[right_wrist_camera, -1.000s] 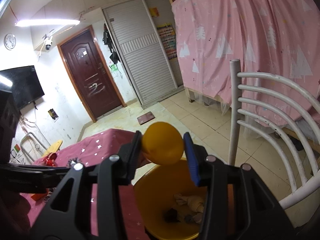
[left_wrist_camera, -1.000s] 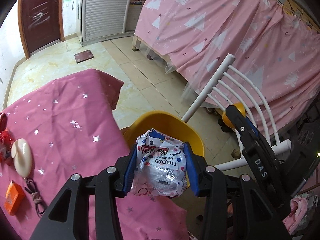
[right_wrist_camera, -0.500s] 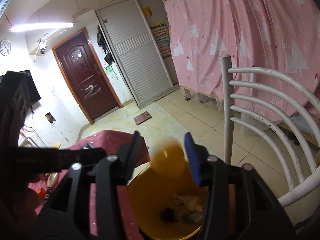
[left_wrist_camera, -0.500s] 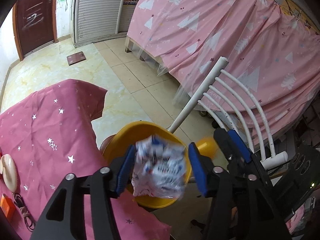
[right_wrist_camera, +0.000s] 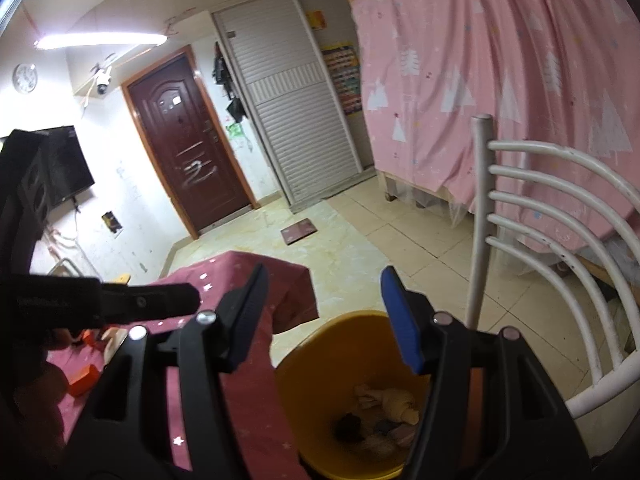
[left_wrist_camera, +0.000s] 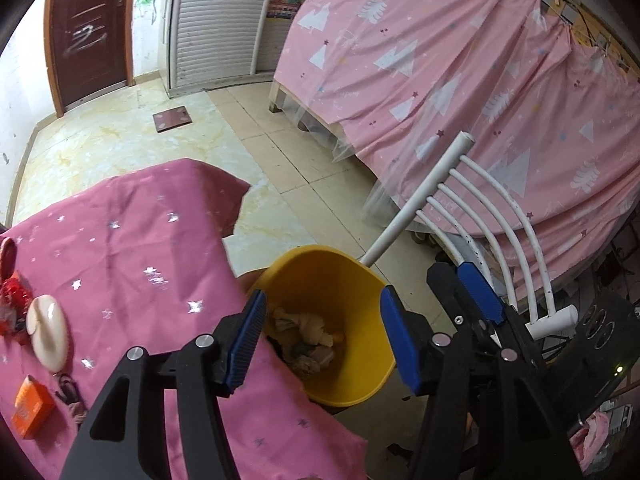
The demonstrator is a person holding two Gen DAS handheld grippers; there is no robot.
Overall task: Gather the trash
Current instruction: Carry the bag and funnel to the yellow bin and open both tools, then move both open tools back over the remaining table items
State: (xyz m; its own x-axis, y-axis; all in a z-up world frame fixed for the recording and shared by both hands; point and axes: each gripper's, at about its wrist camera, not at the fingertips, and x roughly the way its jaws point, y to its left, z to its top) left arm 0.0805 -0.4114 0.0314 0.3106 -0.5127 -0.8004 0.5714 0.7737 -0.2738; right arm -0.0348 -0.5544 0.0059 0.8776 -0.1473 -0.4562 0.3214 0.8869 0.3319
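A yellow bin (left_wrist_camera: 360,380) stands on the floor at the table's edge, with crumpled beige and dark trash (left_wrist_camera: 308,336) at its bottom. My left gripper (left_wrist_camera: 323,296) hangs above the bin, open, nothing between its blue pads. A blue-padded finger (left_wrist_camera: 480,296) of my right gripper shows just right of the bin. In the right wrist view my right gripper (right_wrist_camera: 324,272) is open and empty above the same bin (right_wrist_camera: 332,328) and its trash (right_wrist_camera: 384,404). A red wrapper (left_wrist_camera: 12,300) and an orange box (left_wrist_camera: 32,406) lie on the table at the left.
The table carries a pink starry cloth (left_wrist_camera: 140,240) with a cream oval object (left_wrist_camera: 48,332) and a dark cord (left_wrist_camera: 70,392). A white chair (left_wrist_camera: 480,208) stands right of the bin, before a pink curtain (left_wrist_camera: 460,60). A small scale (left_wrist_camera: 172,120) lies on the tiled floor.
My left gripper opened and let go of a white printed packet. My right gripper opened and released a yellow round item. Both dropped toward the bin and no longer show between the jaws.
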